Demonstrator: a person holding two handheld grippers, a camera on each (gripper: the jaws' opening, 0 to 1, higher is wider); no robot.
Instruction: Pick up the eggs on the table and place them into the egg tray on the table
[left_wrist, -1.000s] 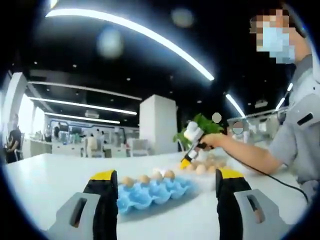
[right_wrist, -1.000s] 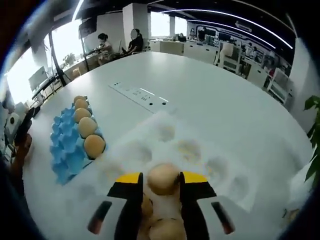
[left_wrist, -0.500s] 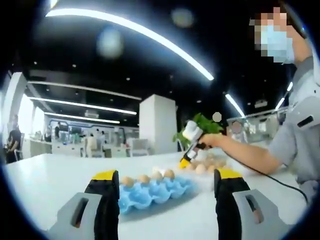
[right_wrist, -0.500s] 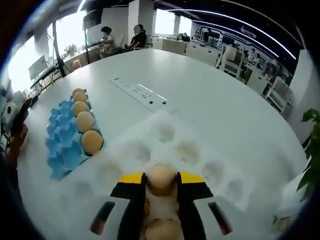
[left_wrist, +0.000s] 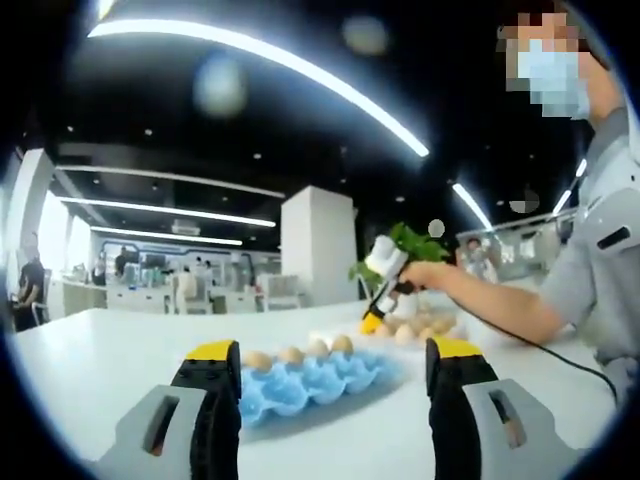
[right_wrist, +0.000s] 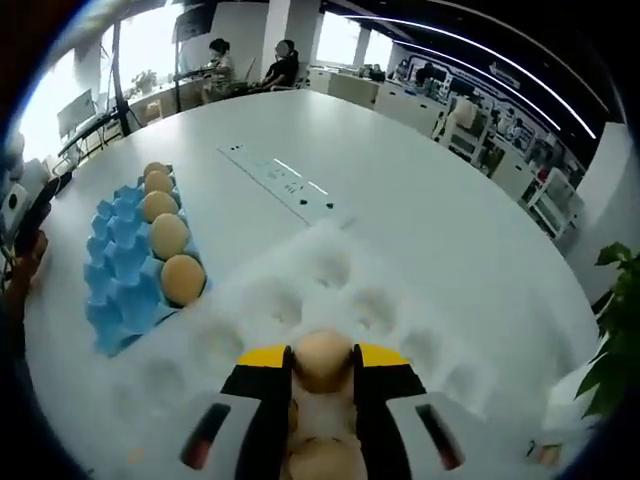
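My left tongs (left_wrist: 325, 385) hang low over the table, jaws spread wide apart with nothing between them. My right tongs (right_wrist: 322, 368) are tilted down, jaws drawn in tight against an egg (right_wrist: 322, 358) at their yellow tips. In the left gripper view, my outstretched arm (left_wrist: 500, 305) holds the right tongs (left_wrist: 380, 290) nose-down.

Table: a white round top (right_wrist: 450, 210) is seen.
Power strip: laid flat on the table (right_wrist: 283, 184).
Plant: green leaves (right_wrist: 612, 340) at the table's edge.
Pillar: white (left_wrist: 318, 246), far back.
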